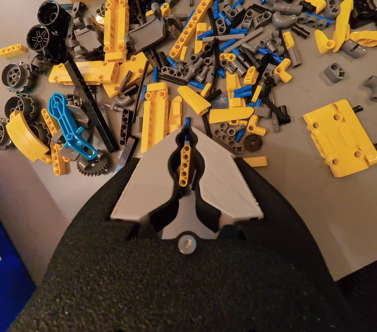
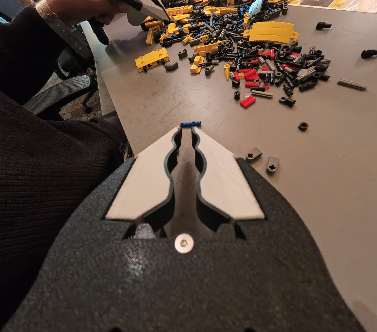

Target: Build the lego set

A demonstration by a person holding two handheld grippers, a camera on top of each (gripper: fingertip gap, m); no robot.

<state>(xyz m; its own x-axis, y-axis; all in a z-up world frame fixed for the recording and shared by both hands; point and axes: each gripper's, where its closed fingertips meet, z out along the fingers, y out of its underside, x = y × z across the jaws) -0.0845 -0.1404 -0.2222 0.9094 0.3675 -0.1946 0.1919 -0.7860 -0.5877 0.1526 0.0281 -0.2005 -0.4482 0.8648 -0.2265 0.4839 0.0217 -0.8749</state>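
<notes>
Blue plastic pin (image 1: pixel 187 125) sits pinched upright at the tips of the left gripper (image 1: pixel 187 128), above a heap of yellow beams (image 1: pixel 190 25) on the smooth grey desk (image 1: pixel 285 210). Right gripper (image 2: pixel 190 126), nearly closed, pinches another ribbed blue pin (image 2: pixel 190 123) crosswise over bare desk.

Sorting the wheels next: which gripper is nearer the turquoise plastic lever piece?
Left. The left gripper hangs beside the turquoise plastic lever piece; the right gripper sits far back across the table.
</notes>
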